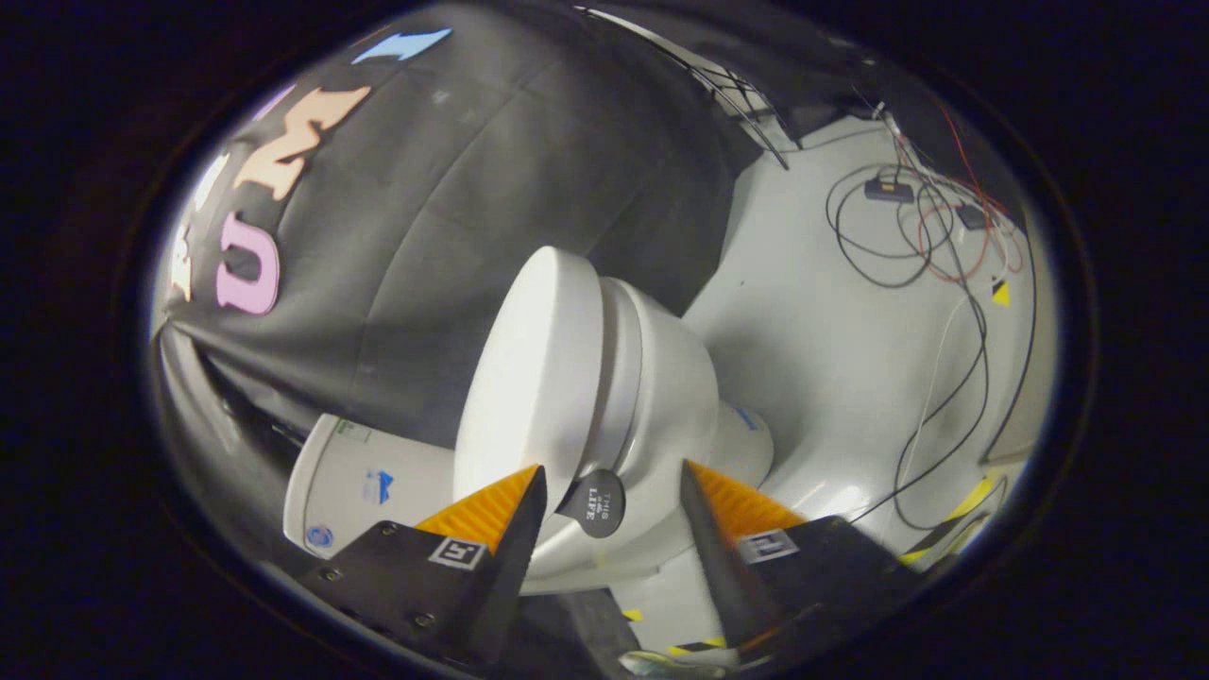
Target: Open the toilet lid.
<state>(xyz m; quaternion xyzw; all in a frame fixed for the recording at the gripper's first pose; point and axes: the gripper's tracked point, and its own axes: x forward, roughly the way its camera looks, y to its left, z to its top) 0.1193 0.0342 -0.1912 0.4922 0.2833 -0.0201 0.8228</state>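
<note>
Now the claw [612,491] gapes released; toilet lid [534,378] at 12 o'clock could fall shut if nudged.

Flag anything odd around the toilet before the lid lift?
Loose cables sprawl tangled on the floor beyond the toilet. The lid is down, intact. The hand-held gripper is open, a round dark tag between its fingers.
</note>
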